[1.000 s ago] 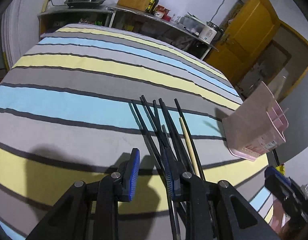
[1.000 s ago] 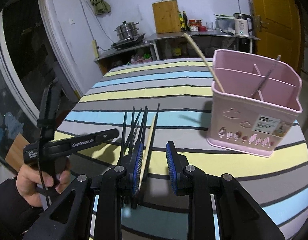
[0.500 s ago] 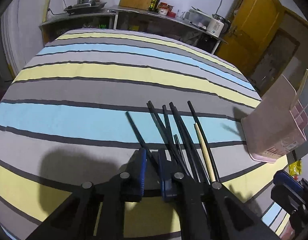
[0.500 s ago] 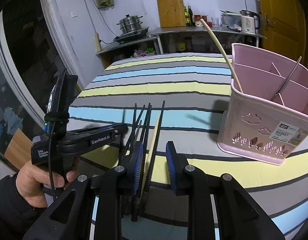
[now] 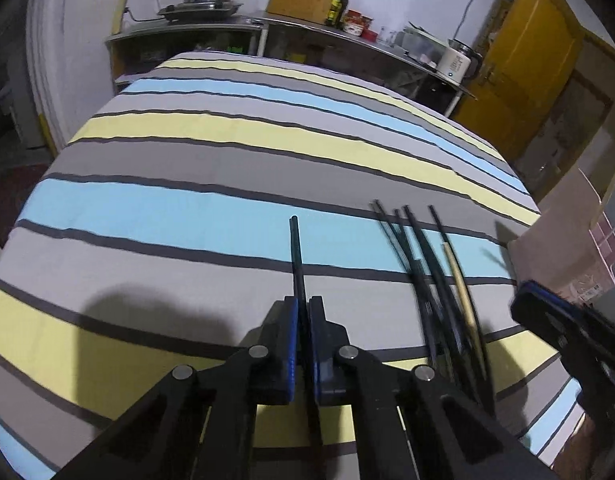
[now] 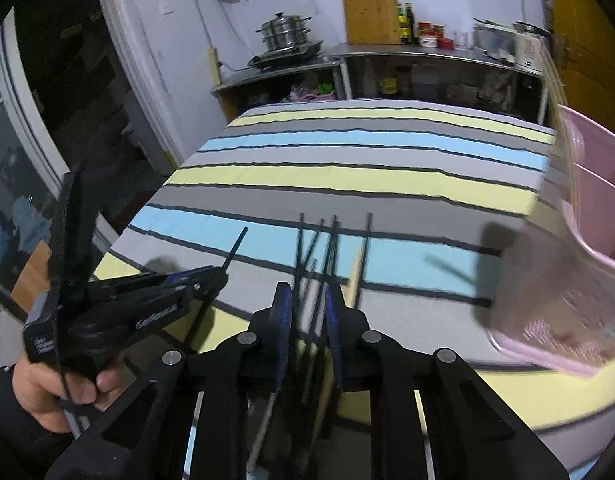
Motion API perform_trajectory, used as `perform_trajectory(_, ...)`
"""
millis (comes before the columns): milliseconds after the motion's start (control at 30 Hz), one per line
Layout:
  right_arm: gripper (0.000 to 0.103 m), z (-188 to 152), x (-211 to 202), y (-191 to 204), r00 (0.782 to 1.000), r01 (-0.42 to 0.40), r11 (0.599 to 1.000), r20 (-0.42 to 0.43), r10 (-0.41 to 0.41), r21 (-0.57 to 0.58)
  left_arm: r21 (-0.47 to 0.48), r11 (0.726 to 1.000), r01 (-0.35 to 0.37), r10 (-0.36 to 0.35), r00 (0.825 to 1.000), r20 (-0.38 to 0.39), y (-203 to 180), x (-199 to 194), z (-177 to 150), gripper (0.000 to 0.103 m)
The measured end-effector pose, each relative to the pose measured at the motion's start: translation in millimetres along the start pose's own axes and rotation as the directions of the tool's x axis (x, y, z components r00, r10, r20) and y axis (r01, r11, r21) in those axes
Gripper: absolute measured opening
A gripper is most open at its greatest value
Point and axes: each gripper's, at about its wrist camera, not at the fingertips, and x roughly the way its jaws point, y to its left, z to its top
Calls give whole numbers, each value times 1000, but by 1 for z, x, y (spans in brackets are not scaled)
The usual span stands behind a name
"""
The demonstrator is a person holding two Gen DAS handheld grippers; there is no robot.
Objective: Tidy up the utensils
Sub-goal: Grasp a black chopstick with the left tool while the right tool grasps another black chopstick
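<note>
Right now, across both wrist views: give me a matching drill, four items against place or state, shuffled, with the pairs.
Column 1
1. left gripper
2. right gripper
3. pink basket
4. pale wooden chopstick

Column 2
A. stands at the right edge of the striped tablecloth
B. lies flat beside the bundle of black chopsticks
C. shut on a single black chopstick
D. jaws closing around black chopsticks from the bundle

Pairs: 1-C, 2-D, 3-A, 4-B
</note>
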Motion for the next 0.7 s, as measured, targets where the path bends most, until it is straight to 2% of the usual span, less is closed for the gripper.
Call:
perform_trajectory(333,16,21,61,16,995,8,995,-100,-18,-101,-25,999,35,-35,999,-2,19,-3,1,6)
perform_trajectory(700,15,28,89,19,988,9,990,-154,-31,-143,-19,999,49,-49,999,3,20,-1,2,7)
